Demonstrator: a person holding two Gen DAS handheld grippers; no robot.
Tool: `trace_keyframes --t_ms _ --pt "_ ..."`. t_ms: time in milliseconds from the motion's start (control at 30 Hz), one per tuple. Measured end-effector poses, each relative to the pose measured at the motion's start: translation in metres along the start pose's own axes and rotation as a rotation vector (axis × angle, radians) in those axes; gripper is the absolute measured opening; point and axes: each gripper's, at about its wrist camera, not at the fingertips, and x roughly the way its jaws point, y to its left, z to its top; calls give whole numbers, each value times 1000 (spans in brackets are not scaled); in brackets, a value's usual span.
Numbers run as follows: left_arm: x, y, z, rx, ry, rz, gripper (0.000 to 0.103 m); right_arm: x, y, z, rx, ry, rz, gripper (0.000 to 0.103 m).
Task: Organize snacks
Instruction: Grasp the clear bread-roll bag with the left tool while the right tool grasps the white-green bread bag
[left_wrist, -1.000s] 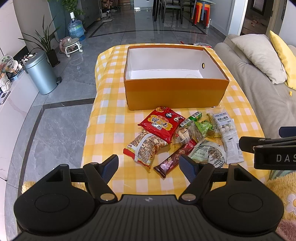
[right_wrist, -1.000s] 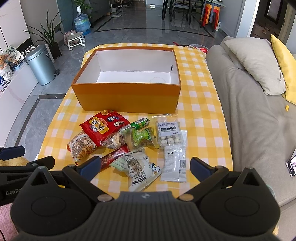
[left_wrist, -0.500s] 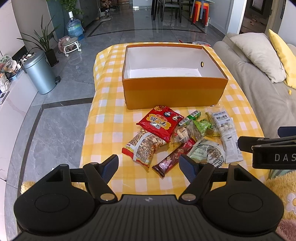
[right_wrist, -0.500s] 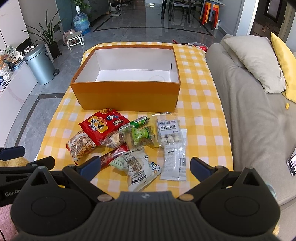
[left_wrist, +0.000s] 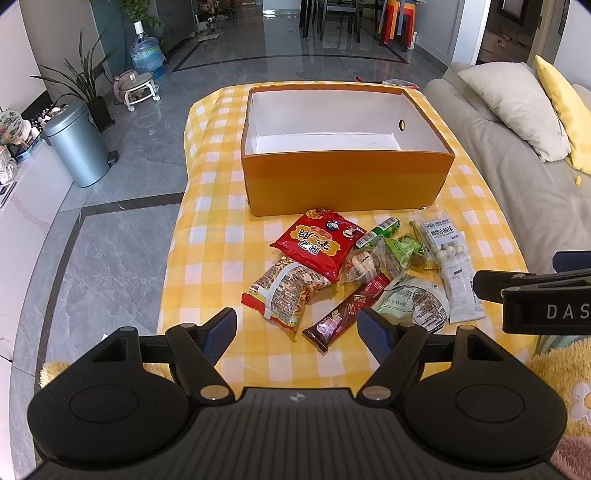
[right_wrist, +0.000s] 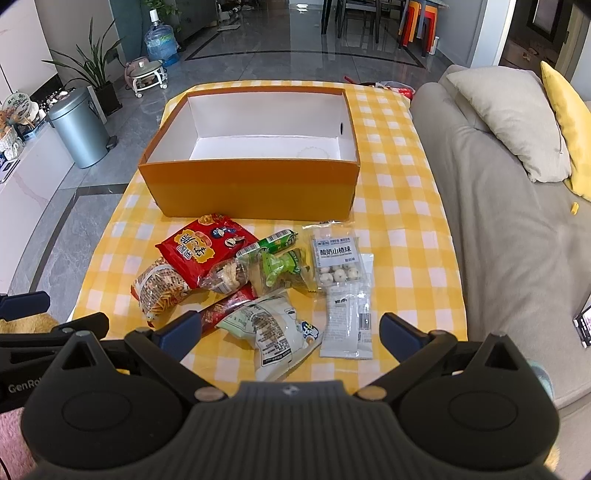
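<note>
Both the left gripper (left_wrist: 296, 329) and right gripper (right_wrist: 290, 331) hang spread wide, holding nothing, with snack packets (right_wrist: 255, 280) piled at twelve o'clock before the orange box (right_wrist: 255, 184).

Snack packets (left_wrist: 354, 269) are lying clustered on the checked tablecloth (left_wrist: 221, 236) before the orange box (left_wrist: 347, 181). The left gripper (left_wrist: 297, 332) is hovering wide apart above them.

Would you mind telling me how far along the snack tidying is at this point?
Nothing looks done yet: the orange box is empty inside. Nothing is in hand either; the left tool and right tool are both open, short of the pile. Everything is left: the red bag, the chocolate bar, the white pouch and the other packets all lie on the checked cloth.
</note>
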Motion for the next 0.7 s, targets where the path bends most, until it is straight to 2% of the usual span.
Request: trace_keyframes --t_ms 133,267,433,567,700 --pt "2 0 3 9 7 -24 86 4 -3 1 1 3 21 99" --pt "7 1 6 16 20 -62 83 14 -18 2 54 -6 88 99" --pt "17 -4 13 49 29 -91 74 27 -29 2 66 -33 113 98" --pt "31 -11 19 112 34 -97 70 48 -34 1 74 14 135 86" --pt "47 -15 24 191 41 -113 72 69 -32 -3 58 72 157 83"
